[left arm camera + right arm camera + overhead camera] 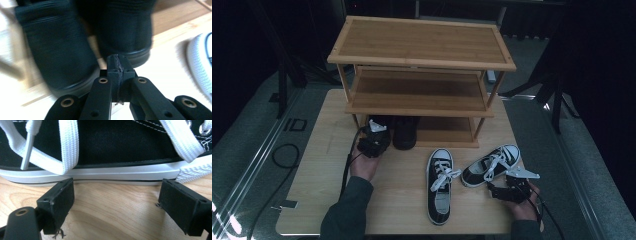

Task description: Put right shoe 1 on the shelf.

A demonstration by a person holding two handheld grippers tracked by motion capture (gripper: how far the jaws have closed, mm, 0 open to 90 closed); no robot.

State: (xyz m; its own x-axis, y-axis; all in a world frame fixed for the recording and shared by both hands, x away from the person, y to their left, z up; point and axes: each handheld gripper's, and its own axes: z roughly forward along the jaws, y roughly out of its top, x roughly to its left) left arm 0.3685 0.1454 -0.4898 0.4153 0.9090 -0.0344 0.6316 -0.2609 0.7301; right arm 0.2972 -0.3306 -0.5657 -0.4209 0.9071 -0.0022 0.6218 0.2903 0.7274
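Your left gripper (374, 142) sits at the foot of the bamboo shoe rack (422, 60), jaws pressed flat together with nothing between them, right in front of a pair of black knit shoes (75, 42) standing on the rack's bottom shelf. Your right gripper (117, 207) rests low on the table with its jaws spread wide, empty, facing the white rubber sidewall of the right-hand black canvas sneaker (491, 164); the pads stand just short of the sole and do not touch it. The other black canvas sneaker (440, 184) lies beside it near the front of the table, toe pointing toward the rack, laces loose.

You appear to be between shoes: the black pair looks shelved, the two sneakers are not yet put away. Next you need to get the right jaws around a graspable part of the sneaker, the collar or the heel rather than the broad sole, and mind the trailing white laces (67, 147).

All of this sits on a light wooden table (327, 195); grey carpet (242, 130) and a dark room surround it, with a cable looped on the floor at left.
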